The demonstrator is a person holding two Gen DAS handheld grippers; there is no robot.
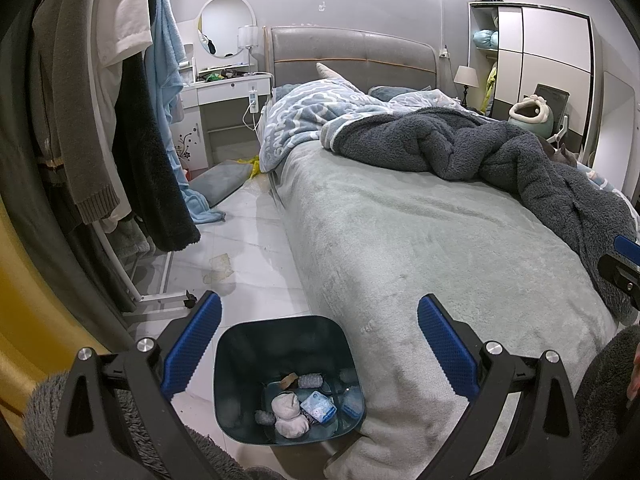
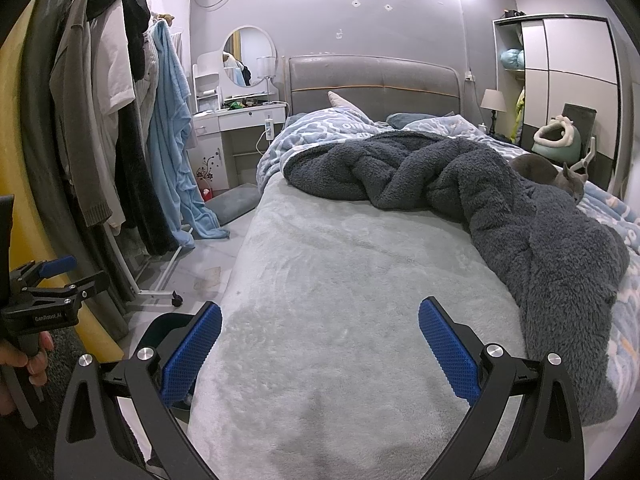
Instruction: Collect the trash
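While both grippers are held at the near end of the bed [image 1: 400, 240], nothing is gripped by either. The left gripper [image 1: 319, 354] is spread wide, with its blue pads [image 1: 192, 344] held above the floor beside the bed. Directly below and between the fingers, a dark teal trash bin [image 1: 240, 360] is seen standing on the pale tiled floor [image 1: 248, 232], touching the near left corner of the mattress. Inside the bin, collected trash is visible: a crumpled white wad [image 1: 286, 414], a small blue-and-white packet [image 1: 319, 408] just to its right, and a brown scrap [image 1: 289, 380] farther back.

The right gripper [image 2: 320, 354] is likewise spread wide and is held over the grey-green bed cover. A dark fleece blanket [image 2: 500, 208] is bunched across the far and right part of the bed. A clothes rack [image 2: 120, 140] with hanging garments is located at the left. The other gripper is seen at the left edge of the right wrist view, held by a hand [image 2: 24, 360].
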